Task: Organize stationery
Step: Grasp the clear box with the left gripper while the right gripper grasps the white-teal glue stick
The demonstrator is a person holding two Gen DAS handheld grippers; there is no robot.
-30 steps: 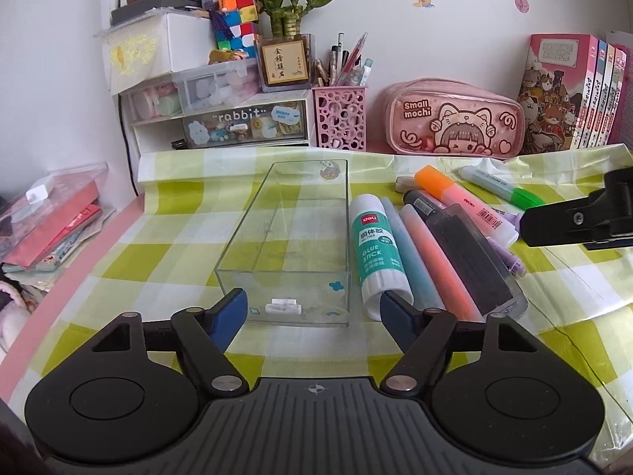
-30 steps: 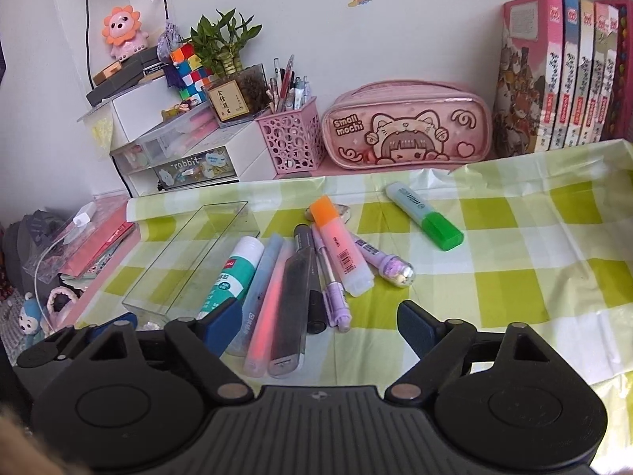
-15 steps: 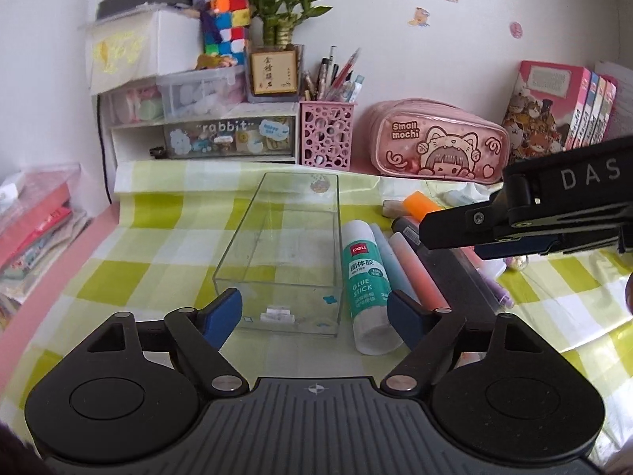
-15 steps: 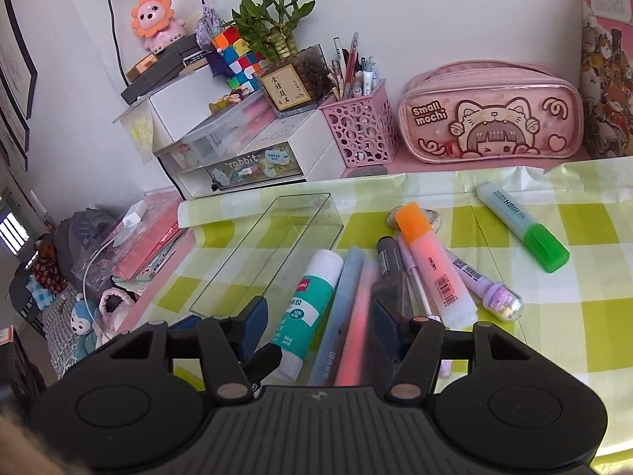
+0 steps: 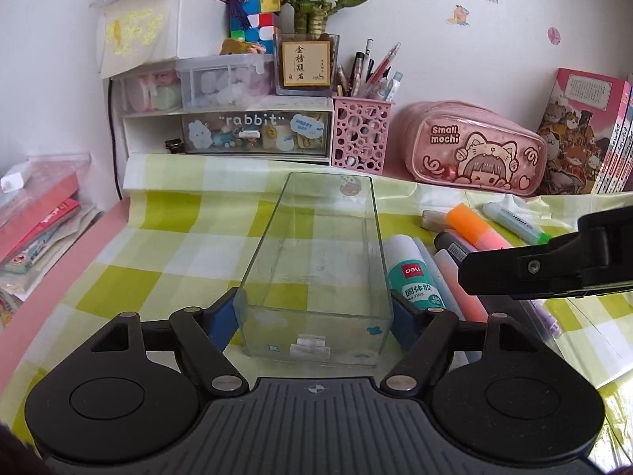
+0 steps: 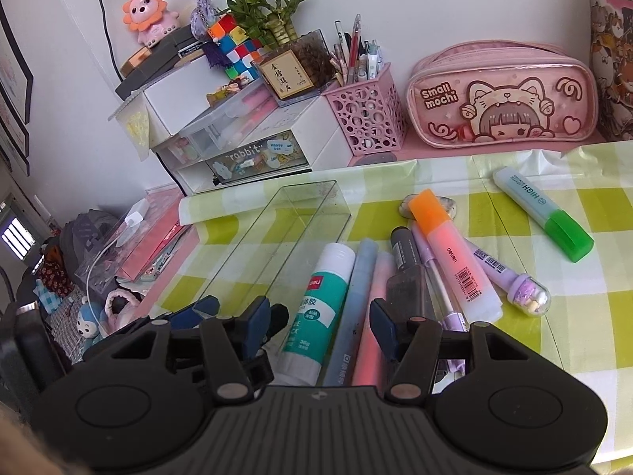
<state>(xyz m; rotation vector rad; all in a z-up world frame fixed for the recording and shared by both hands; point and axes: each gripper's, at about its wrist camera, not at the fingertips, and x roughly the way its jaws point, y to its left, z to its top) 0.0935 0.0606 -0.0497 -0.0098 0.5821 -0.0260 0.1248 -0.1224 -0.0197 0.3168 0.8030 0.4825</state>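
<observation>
Green-checked tablecloth (image 5: pixel 166 245): left gripper (image 5: pixel 314 318) clamps the empty clear plastic tray (image 5: pixel 316 261); right gripper (image 6: pixel 316 322), jaws half-wide and just closing, straddles the unsorted glue stick (image 6: pixel 316 308) at three o'clock.

Green-checked cloth (image 5: pixel 190 249), orange highlighter (image 6: pixel 451 253), pink pouch (image 6: pixel 502 95)
</observation>
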